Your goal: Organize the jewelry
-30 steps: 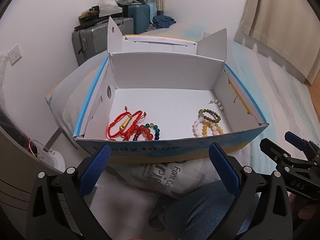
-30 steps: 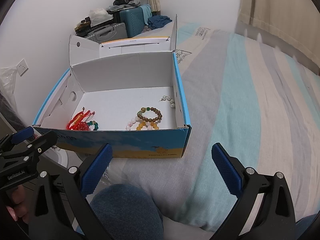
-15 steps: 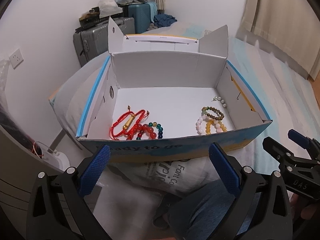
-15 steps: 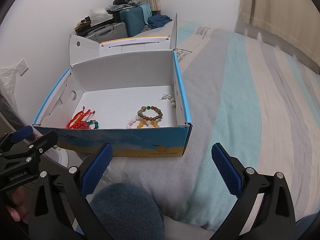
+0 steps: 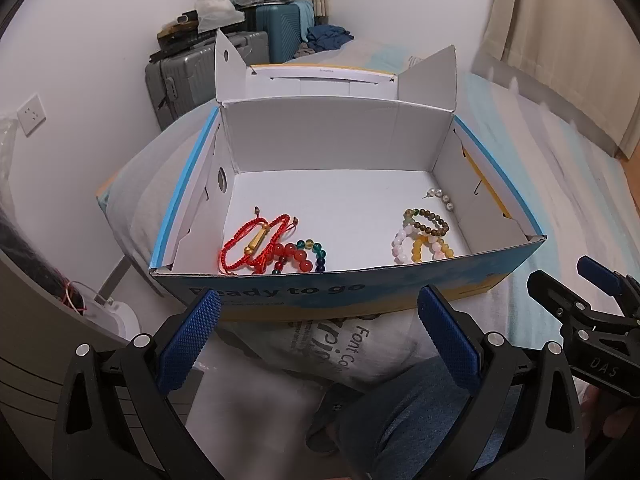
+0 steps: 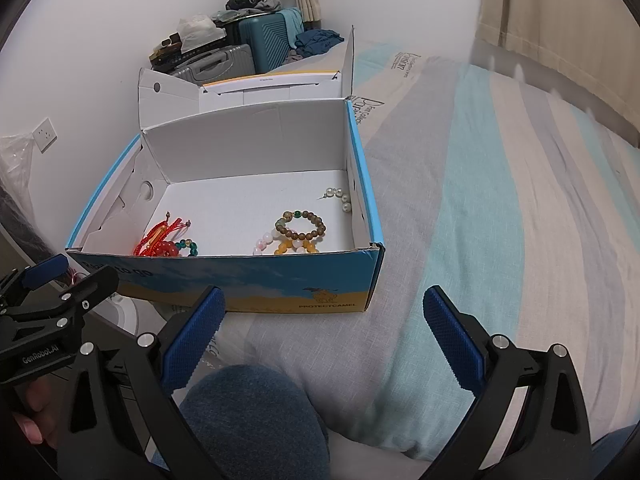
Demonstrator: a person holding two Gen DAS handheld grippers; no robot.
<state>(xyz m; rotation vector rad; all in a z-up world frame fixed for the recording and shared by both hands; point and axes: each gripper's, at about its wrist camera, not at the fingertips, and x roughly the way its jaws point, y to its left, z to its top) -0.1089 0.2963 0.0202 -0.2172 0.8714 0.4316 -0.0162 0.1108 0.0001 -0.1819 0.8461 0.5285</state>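
Open box [image 5: 344, 288] on a bed [image 6: 500, 208], lid flaps raised at 12 o'clock; printed front wall faces both tools. The box floor is bare white across its middle and rear, leaving open room between two clusters of jewelry. Left cluster, near the front wall at 10 o'clock: red cord bracelet [image 5: 256, 240] touching a red bead bracelet [image 5: 290, 256] with green and dark beads. Right cluster, at 1 o'clock: brown bead bracelet [image 5: 428, 222] overlapping a pink bracelet [image 5: 400, 240] and a yellow bracelet [image 5: 434, 250]. Pearls [image 5: 442, 198] lie apart, close to the right wall.

Left tool [image 5: 316, 332]: wide open, empty, held low in front of the front wall, outside the box. Right tool [image 6: 322, 332]: wide open, empty, before the box's front right corner, over bare striped bedding. Each tool shows at the edge of the other's view, well apart.

A denim-clad knee [image 6: 252, 416] sits below the tools at 6 o'clock. Printed fabric [image 5: 340, 344] lies under the box front. Suitcases [image 5: 224, 64] stand against the white wall at 11 o'clock; curtain [image 6: 560, 12] at 2 o'clock; wall socket [image 5: 30, 114] at 9 o'clock.
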